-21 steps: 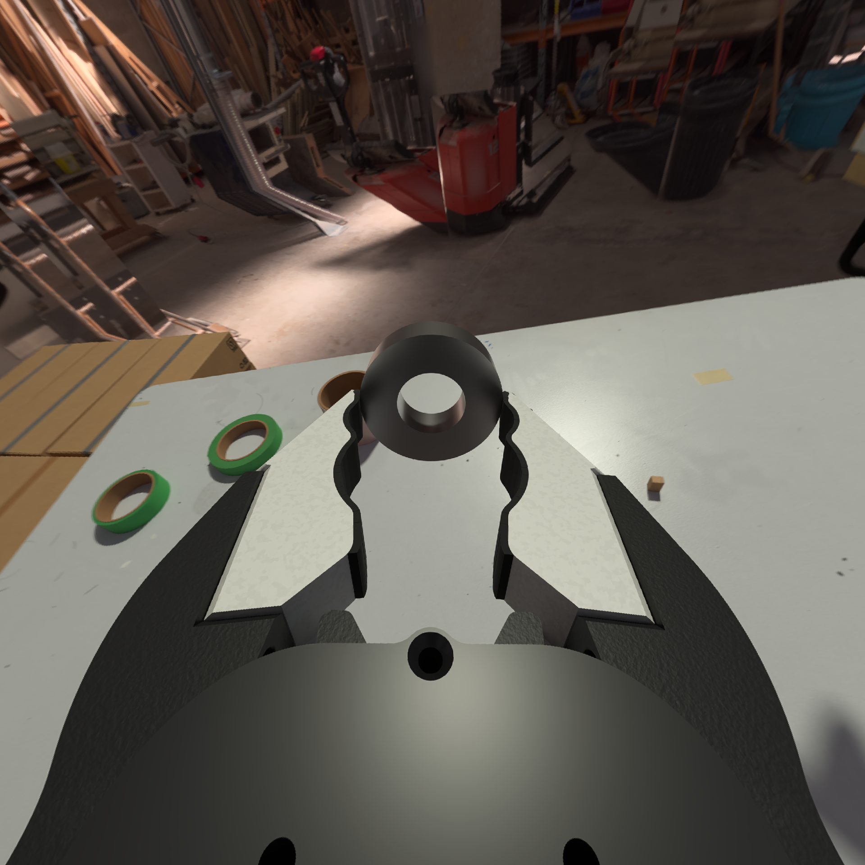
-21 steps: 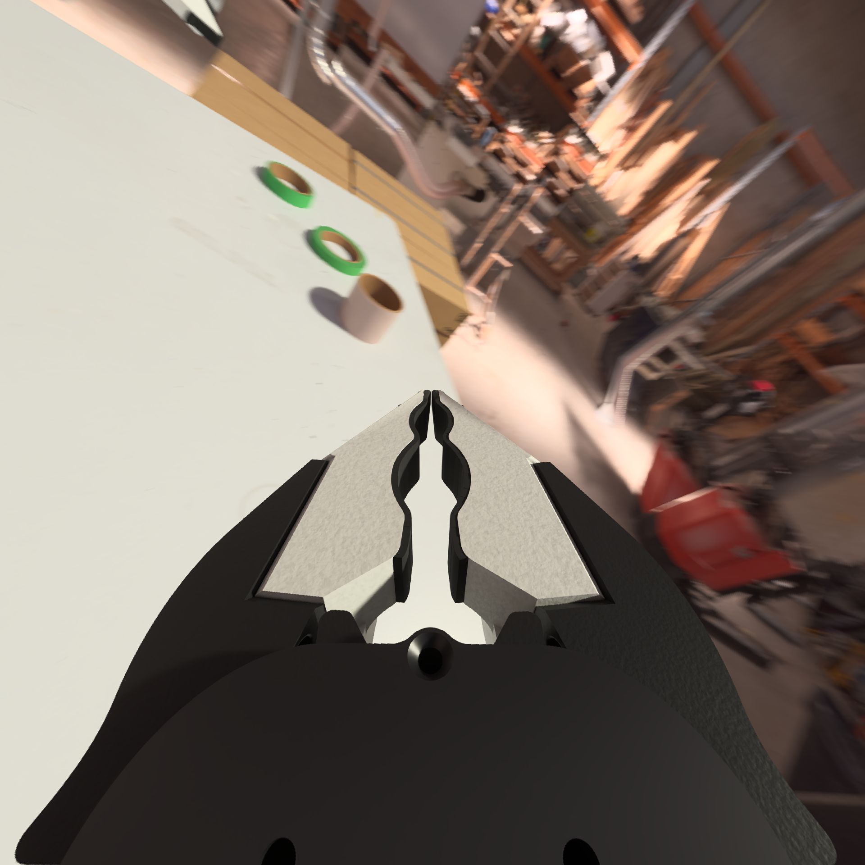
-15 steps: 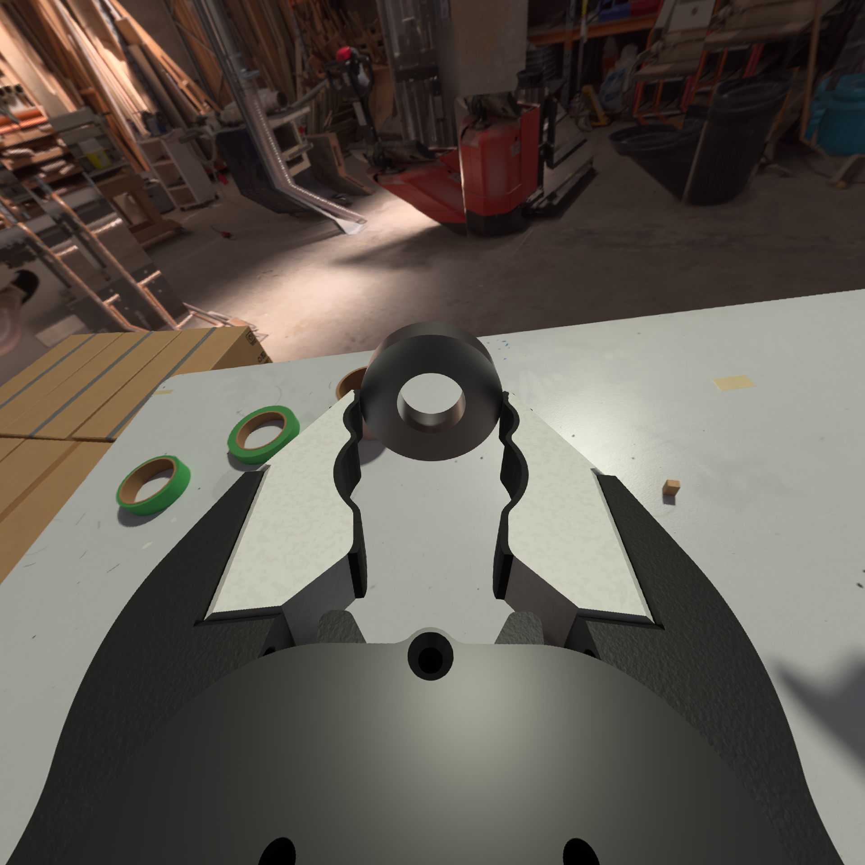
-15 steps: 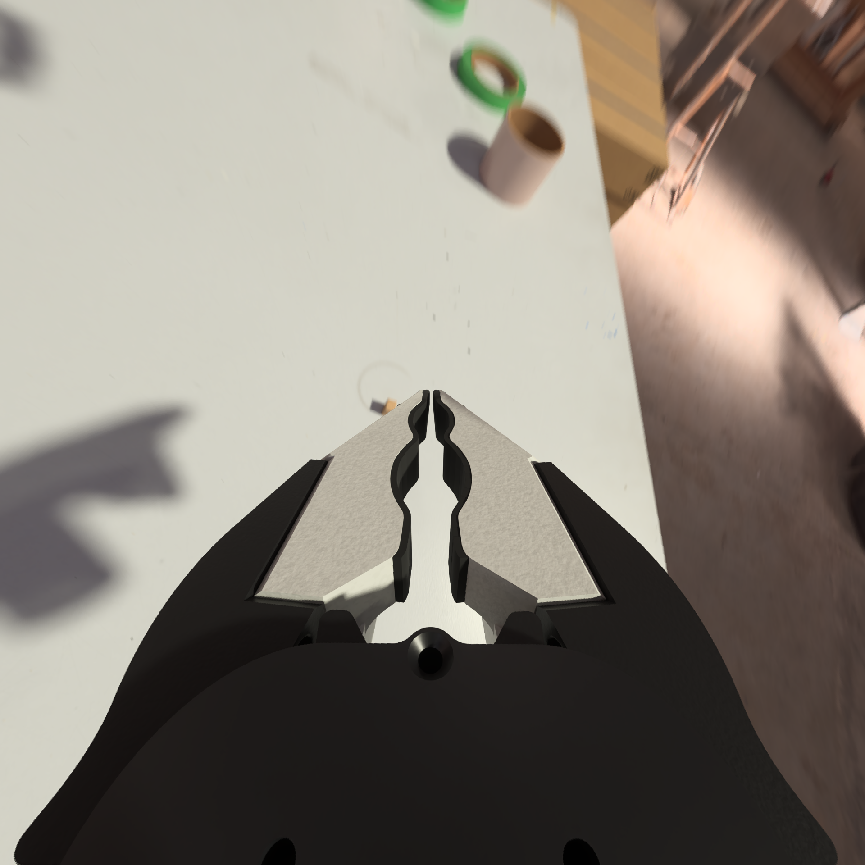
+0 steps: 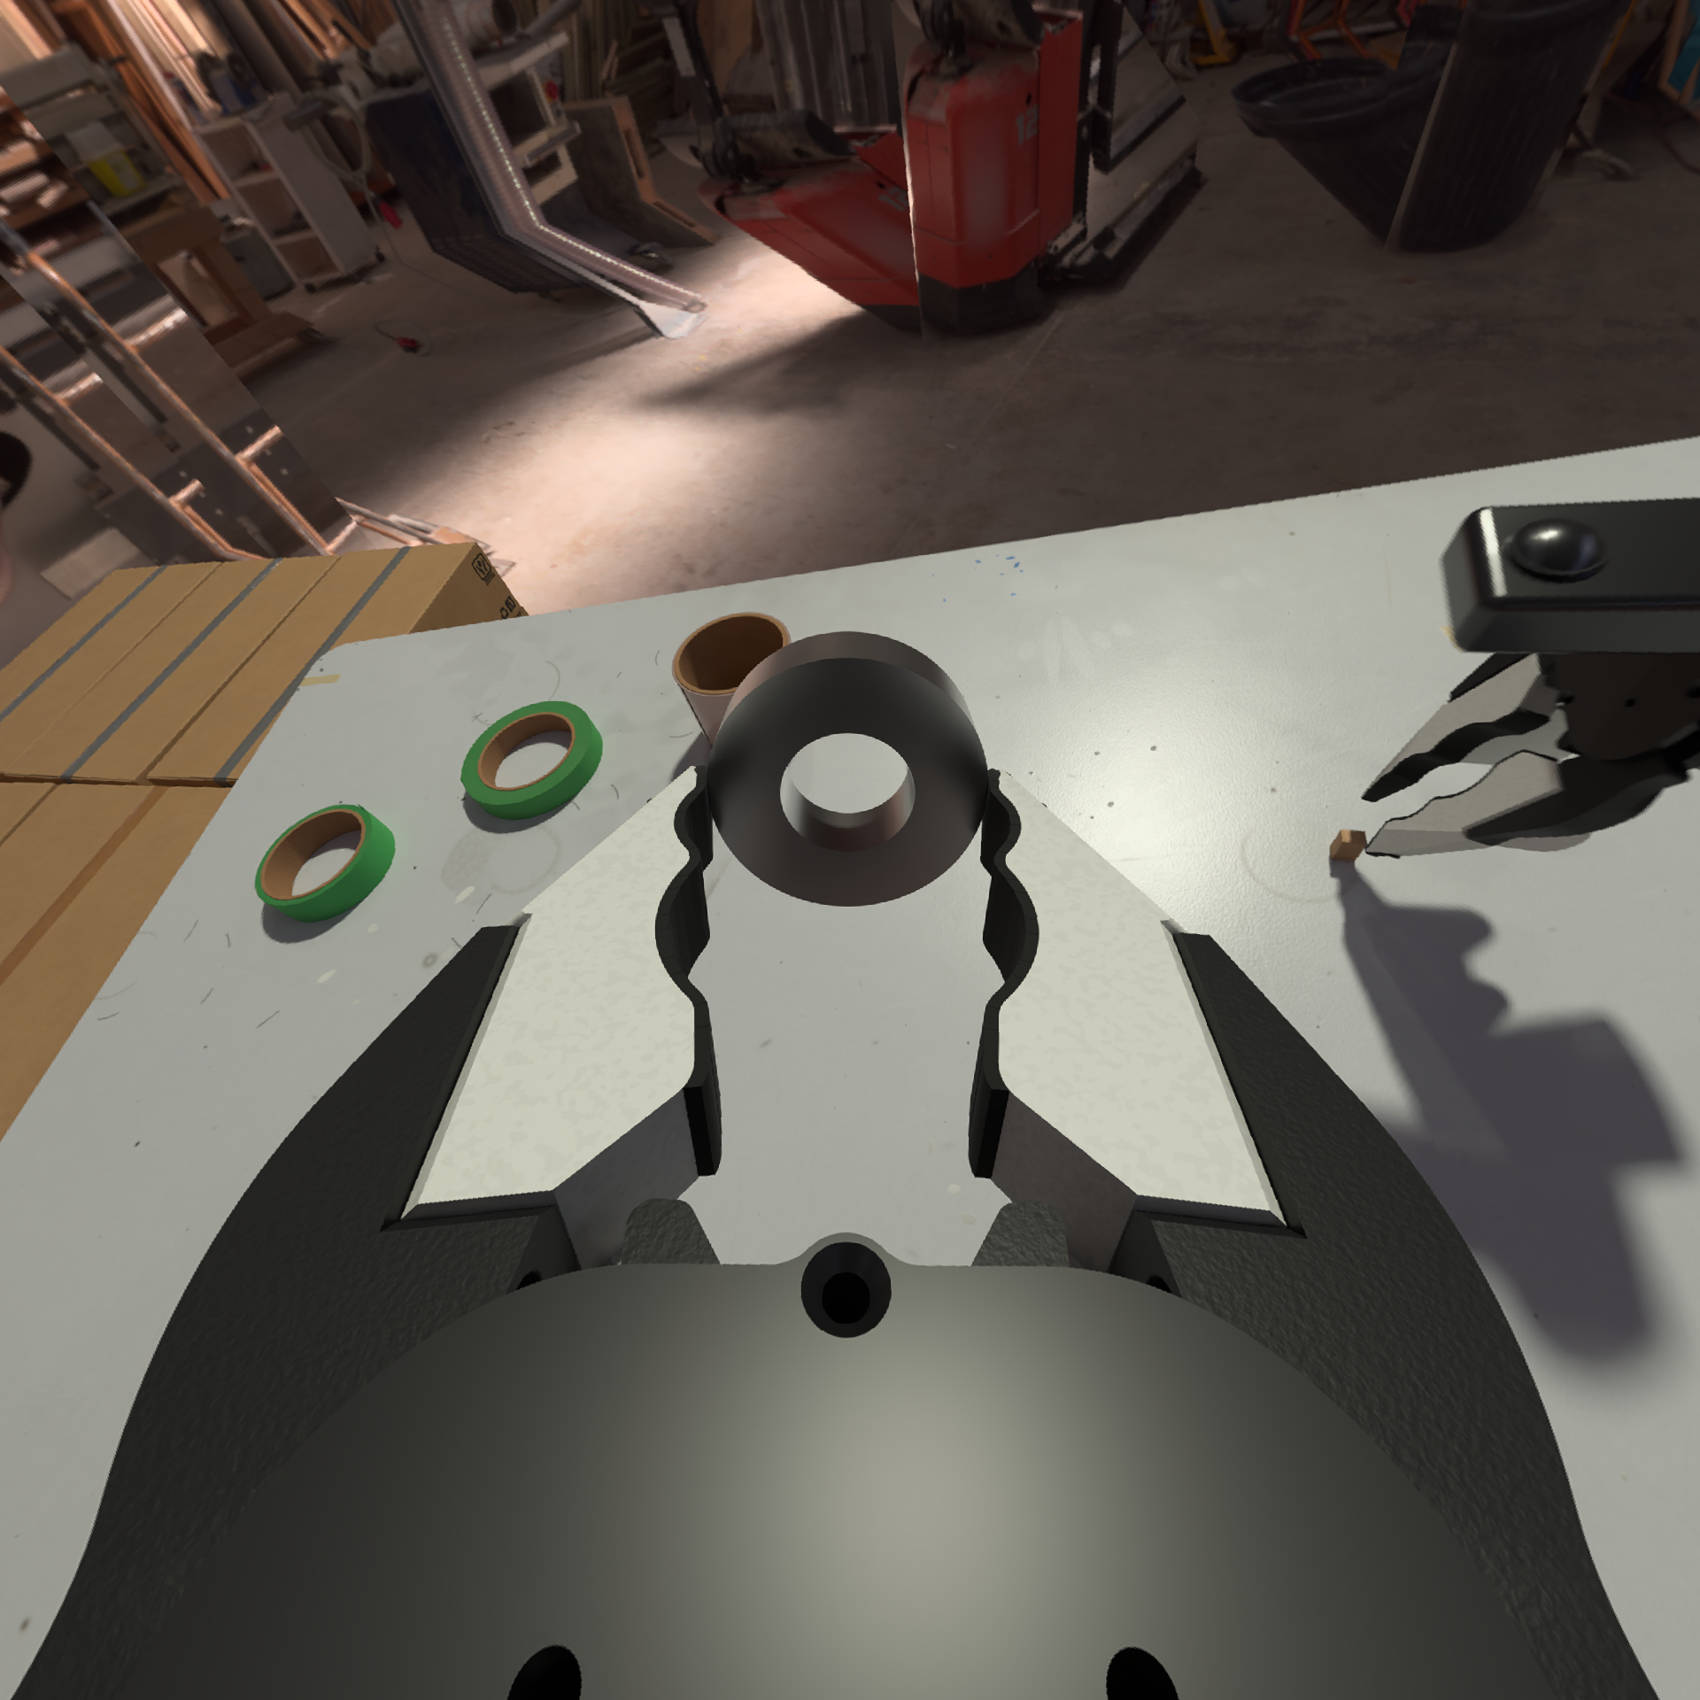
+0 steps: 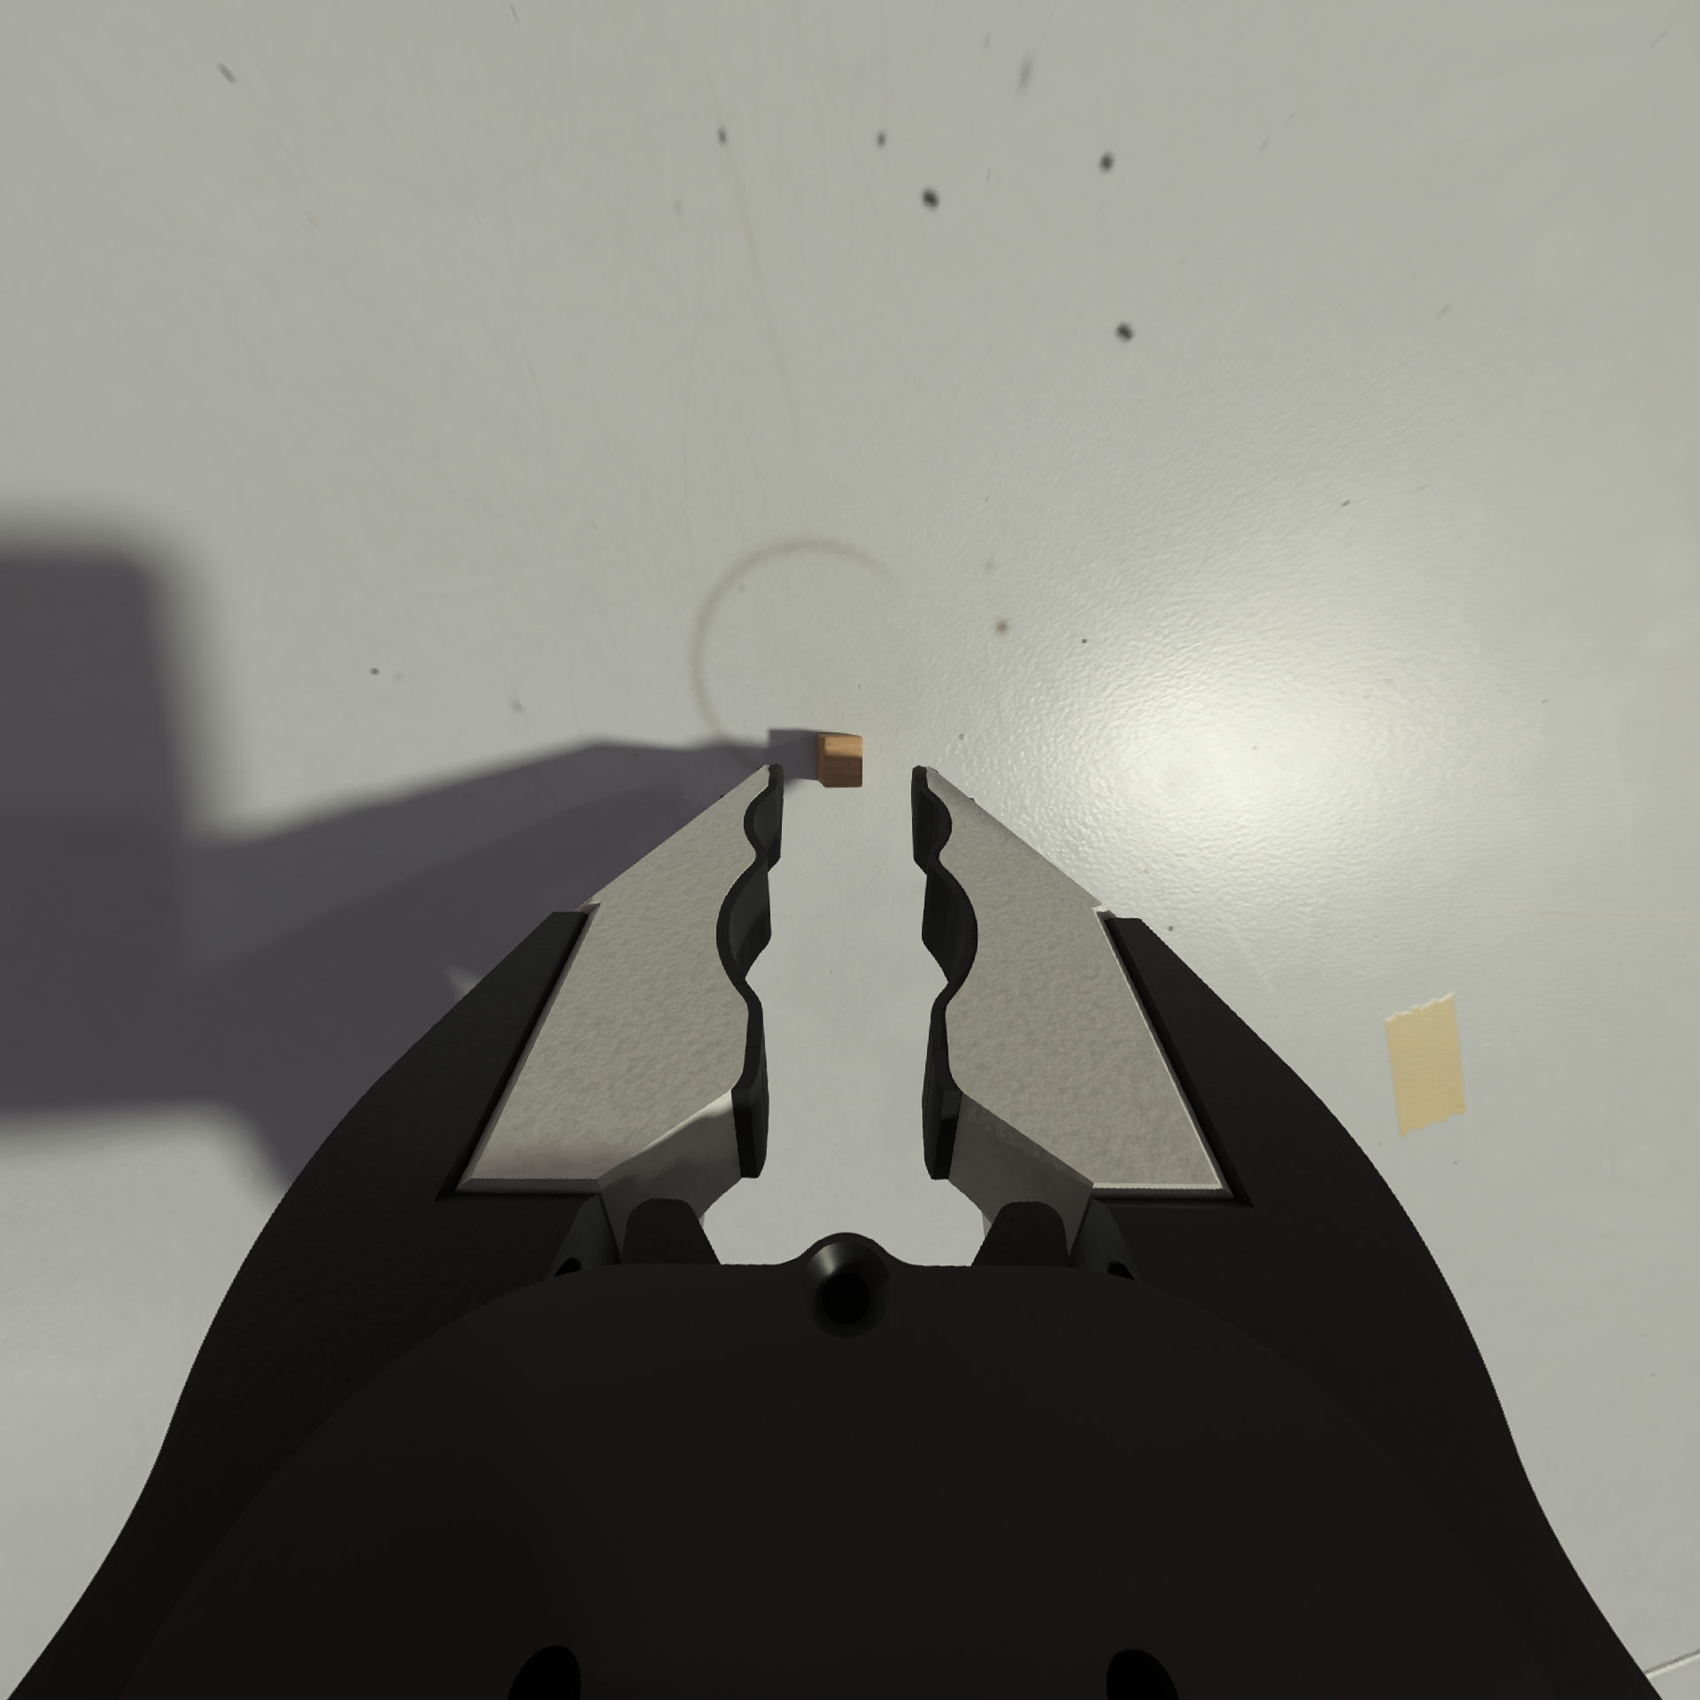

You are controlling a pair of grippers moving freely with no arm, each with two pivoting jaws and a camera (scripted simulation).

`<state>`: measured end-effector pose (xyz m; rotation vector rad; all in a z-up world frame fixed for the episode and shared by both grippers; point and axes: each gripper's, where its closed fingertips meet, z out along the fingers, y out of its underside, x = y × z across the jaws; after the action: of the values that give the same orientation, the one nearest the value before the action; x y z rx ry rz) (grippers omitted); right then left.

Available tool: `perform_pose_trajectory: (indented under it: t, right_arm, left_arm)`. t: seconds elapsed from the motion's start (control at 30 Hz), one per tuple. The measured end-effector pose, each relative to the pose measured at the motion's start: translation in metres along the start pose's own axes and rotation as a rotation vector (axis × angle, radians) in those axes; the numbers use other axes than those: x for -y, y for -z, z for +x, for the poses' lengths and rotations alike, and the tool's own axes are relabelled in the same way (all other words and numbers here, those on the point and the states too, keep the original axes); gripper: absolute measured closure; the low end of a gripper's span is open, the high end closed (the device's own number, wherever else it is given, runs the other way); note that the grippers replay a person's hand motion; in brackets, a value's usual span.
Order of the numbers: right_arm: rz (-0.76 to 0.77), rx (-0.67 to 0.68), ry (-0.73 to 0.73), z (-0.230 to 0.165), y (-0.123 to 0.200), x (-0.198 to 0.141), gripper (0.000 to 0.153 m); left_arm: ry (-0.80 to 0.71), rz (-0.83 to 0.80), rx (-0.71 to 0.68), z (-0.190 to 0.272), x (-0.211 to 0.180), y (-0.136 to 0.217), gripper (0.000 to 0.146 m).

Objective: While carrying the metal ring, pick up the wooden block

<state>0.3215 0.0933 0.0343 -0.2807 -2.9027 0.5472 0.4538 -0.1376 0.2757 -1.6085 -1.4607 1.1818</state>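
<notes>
My left gripper (image 5: 846, 791) is shut on the dark metal ring (image 5: 846, 828) and holds it above the white table (image 5: 1150, 699), the ring's hole facing the camera. The small wooden block (image 6: 840, 760) lies on the table just beyond my right gripper (image 6: 846, 782), which is open and points down at it; the block sits ahead of the gap, slightly toward the left fingertip. In the left wrist view the right gripper (image 5: 1375, 819) shows at the far right, its lower fingertip close beside the block (image 5: 1348, 844).
Two green tape rolls (image 5: 532, 757) (image 5: 324, 861) and a cardboard tube (image 5: 727, 667) stand at the table's far left. A cardboard box (image 5: 184, 662) lies past the left edge. A strip of tan tape (image 6: 1426, 1062) is stuck right of the right gripper.
My right gripper has swung down over the table, opened, and closed in on the wooden block. It has come into the left wrist view. The left gripper still holds the ring.
</notes>
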Motion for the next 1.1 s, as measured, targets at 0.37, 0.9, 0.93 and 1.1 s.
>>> perform_pose_trajectory:
  t: [0.37, 0.9, 0.93, 1.1]
  right_arm:
    - [-0.154, -0.076, 0.023, 0.025, -0.005, -0.028, 0.144]
    - [0.534, -0.876, -0.088, 0.126, 0.234, -0.003, 0.144]
    - [0.588, -0.877, -0.102, 0.128, 0.243, -0.004, 0.144]
    - [0.882, -0.916, -0.065, 0.129, 0.286, -0.003, 0.144]
  left_arm:
    - [-0.022, -0.020, -0.013, 0.004, -0.004, 0.000, 0.087]
    - [-0.265, -0.258, -0.293, 0.078, -0.036, -0.025, 0.087]
    - [-0.291, -0.283, -0.332, 0.085, -0.042, -0.028, 0.087]
    - [-0.381, -0.427, -0.482, 0.127, -0.069, -0.058, 0.087]
